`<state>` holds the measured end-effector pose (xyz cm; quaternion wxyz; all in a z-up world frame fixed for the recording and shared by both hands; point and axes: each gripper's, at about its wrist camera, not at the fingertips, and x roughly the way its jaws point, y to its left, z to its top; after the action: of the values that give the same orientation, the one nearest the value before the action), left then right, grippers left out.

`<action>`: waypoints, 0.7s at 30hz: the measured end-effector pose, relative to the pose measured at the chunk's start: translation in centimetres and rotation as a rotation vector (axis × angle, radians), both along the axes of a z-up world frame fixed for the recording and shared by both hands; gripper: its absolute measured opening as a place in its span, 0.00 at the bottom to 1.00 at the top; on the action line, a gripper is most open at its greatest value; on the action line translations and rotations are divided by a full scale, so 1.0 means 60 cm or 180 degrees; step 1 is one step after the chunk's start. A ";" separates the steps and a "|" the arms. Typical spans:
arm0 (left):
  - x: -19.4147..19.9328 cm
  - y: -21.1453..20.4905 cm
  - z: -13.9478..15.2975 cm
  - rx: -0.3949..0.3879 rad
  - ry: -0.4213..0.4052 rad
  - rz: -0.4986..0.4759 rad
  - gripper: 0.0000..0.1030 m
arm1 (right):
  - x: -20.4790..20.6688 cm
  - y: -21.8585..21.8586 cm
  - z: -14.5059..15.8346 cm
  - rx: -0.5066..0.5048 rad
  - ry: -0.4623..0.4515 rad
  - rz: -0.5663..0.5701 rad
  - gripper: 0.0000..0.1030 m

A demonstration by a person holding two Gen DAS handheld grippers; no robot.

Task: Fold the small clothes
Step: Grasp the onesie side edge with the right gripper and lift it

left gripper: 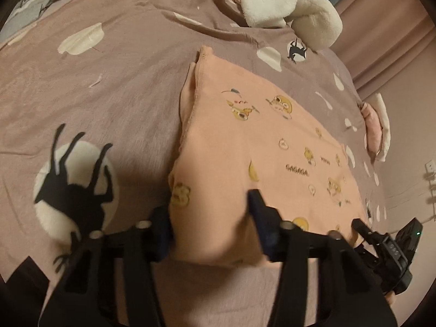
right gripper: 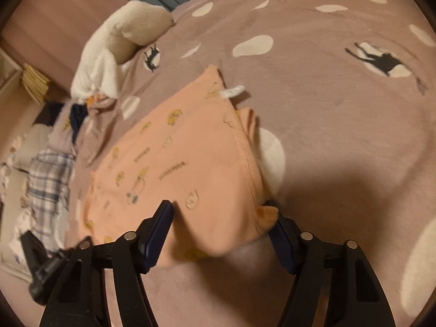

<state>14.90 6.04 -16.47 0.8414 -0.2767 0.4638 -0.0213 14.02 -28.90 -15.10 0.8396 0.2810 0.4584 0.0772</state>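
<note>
Left claw: my left gripper (left gripper: 209, 218) has its jaws partly apart, with the near corner of the peach garment (left gripper: 261, 141) bunched up between them; both blue pads touch the cloth, so I read it as clamped on that hem.
Right claw: my right gripper (right gripper: 220, 231) stands a little wider, with the garment's other near corner (right gripper: 174, 163) between its fingers; the left pad lies against the fabric and the right pad presses a small tuck of cloth at the side seam. I read that as a grip too.
Garment: a small peach piece printed with yellow cartoon animals and lettering, lying spread on the mauve bedspread (left gripper: 122, 87), its near edge lifted at both corners.
Left view only: a white plush toy (left gripper: 286, 0) at the far end of the bed, a folded pink-and-white cloth (left gripper: 377, 128) at the bed's right edge, and a large deer silhouette on a white circle (left gripper: 73, 185) just beside my left finger.
Right view only: a white label (right gripper: 231, 91) sticking out from the garment's far corner, and a plaid cloth (right gripper: 50, 179) at the left edge.
</note>
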 end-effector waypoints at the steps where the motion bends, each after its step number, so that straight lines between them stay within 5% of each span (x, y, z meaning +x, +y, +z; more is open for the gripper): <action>1: 0.001 0.002 -0.001 -0.0034 -0.0008 0.0017 0.33 | 0.002 0.000 -0.002 0.0021 0.0000 -0.0005 0.53; 3: 0.004 0.003 -0.003 -0.0087 -0.0035 0.0023 0.19 | 0.007 -0.001 -0.006 0.0091 0.0008 -0.0012 0.44; 5: 0.002 0.001 0.002 -0.0061 -0.0072 0.0025 0.17 | 0.010 0.000 -0.007 0.0098 0.0022 -0.0008 0.21; 7: -0.004 -0.003 0.010 0.0011 -0.0117 0.0015 0.15 | 0.006 0.003 -0.001 0.0089 -0.0014 0.0006 0.15; 21: -0.109 -0.022 0.072 0.0289 -0.0108 -0.0275 0.14 | -0.093 0.027 0.108 -0.0454 -0.0450 0.0216 0.14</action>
<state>8.39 4.72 -12.12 0.8591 -0.2175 0.4614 -0.0411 8.44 -27.30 -8.62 0.8846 0.1987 0.4116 0.0923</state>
